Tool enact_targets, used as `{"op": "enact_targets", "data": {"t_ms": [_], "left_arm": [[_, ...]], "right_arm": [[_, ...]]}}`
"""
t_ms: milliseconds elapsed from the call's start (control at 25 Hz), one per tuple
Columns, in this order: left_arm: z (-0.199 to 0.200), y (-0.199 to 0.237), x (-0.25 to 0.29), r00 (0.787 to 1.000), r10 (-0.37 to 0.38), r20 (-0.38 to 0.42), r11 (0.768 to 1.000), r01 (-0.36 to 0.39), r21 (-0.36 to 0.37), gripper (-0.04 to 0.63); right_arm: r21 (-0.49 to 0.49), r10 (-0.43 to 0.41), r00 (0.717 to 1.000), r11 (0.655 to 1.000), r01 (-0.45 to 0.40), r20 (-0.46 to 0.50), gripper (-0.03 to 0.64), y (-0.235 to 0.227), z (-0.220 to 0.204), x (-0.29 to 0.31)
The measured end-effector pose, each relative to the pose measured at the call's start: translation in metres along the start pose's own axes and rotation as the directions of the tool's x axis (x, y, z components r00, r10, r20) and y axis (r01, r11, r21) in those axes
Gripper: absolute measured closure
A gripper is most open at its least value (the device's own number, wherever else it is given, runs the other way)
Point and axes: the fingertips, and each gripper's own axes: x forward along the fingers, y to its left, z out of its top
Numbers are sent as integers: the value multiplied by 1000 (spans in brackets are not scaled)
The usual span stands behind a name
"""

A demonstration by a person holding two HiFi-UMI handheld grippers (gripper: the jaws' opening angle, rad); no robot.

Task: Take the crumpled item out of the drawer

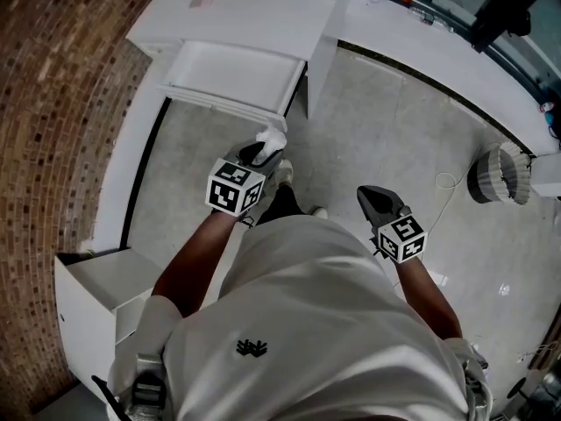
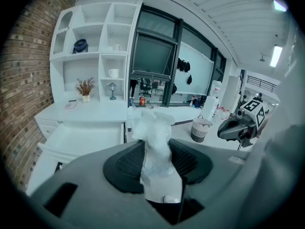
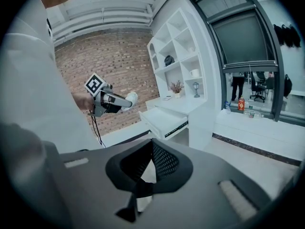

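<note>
Crumpled item [image 2: 155, 128] pinched between left gripper [image 2: 153, 147] jaws, half closed on it, just outside open drawer [image 1: 228, 73] front. Right gripper [image 3: 151, 149] jaws together, empty, farther from drawer.

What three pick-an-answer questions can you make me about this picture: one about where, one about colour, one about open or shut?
1. Where is the crumpled item? A on the floor; B in the jaws of the left gripper; C on a shelf.
2. What colour is it? A red; B black; C white.
3. How is the drawer? A pulled open; B pushed shut; C lying on the floor.
Answers: 1 B, the left gripper view shows the jaws pinching it. 2 C, it looks white in every view. 3 A, it sticks out from the cabinet.
</note>
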Motion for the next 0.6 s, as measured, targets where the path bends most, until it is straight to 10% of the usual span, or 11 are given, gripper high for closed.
{"op": "enact_targets", "data": {"t_ms": [600], "left_arm": [[-6, -9, 2, 1000, -3, -23, 1000, 3, 0, 430]], "right_arm": [[-2, 10, 1000, 1000, -10, -7, 604, -2, -5, -1]]}}
